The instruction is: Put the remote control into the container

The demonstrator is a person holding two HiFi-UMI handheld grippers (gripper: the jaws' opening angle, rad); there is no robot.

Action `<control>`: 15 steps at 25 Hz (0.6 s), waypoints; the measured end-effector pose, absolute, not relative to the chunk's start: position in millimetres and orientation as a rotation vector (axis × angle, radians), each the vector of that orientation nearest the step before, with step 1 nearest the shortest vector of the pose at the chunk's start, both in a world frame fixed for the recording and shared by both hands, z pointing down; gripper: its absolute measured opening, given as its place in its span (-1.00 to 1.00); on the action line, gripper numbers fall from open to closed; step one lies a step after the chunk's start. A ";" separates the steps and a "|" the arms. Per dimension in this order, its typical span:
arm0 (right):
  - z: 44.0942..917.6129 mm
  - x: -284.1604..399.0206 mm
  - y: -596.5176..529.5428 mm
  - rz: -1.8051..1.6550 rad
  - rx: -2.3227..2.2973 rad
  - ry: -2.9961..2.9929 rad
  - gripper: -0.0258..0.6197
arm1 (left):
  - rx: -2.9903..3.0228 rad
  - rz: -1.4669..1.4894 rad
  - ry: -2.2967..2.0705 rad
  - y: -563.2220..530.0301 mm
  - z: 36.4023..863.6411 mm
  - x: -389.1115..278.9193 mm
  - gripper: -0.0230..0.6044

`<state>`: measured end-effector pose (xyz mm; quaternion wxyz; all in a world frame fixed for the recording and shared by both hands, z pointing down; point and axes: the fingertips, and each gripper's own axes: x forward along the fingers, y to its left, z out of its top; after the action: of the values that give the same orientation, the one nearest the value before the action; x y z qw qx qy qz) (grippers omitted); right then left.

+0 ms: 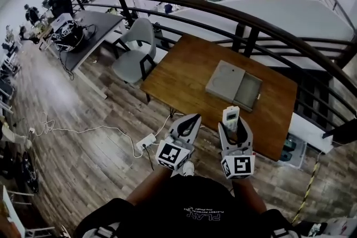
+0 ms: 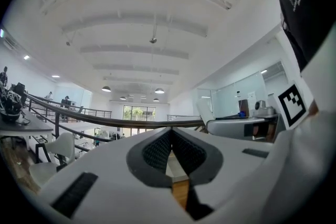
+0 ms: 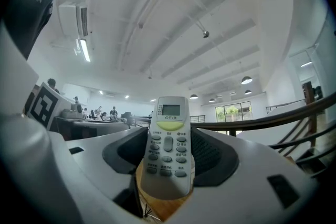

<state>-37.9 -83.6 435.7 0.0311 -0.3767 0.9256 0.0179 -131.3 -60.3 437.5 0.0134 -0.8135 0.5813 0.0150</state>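
Note:
My right gripper (image 1: 231, 121) is shut on a white remote control (image 1: 230, 116), which stands upright between the jaws with its screen end up. In the right gripper view the remote control (image 3: 168, 150) fills the gap of the right gripper (image 3: 168, 162), buttons facing the camera. My left gripper (image 1: 193, 119) is beside it, jaws pressed together with nothing in them; the left gripper (image 2: 171, 135) shows the same closed seam. A flat grey container (image 1: 226, 81) lies on the wooden table (image 1: 178, 78) beyond both grippers, its lid slid partly aside so the right end is uncovered.
A dark curved railing (image 1: 251, 22) runs behind the table. A grey chair (image 1: 135, 44) stands at the table's left end, and a black desk (image 1: 95, 28) beyond it. A white power strip (image 1: 146, 142) with a cable lies on the wooden floor.

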 end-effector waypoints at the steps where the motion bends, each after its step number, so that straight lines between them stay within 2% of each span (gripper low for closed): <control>1: 435.4 -42.7 -86.2 0.056 -1.167 2.850 -0.11 | -2.544 0.044 1.807 -62.3 437.9 -136.2 -0.92; 15: 451.7 -64.0 -148.7 -0.060 -1.349 2.779 -0.11 | -2.631 0.057 1.761 -118.7 449.9 -175.0 -0.92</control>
<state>-64.0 -148.7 451.7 0.0261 -0.4366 0.8991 -0.0193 -175.0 -118.7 449.9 -0.0122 -0.8308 0.5562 0.0180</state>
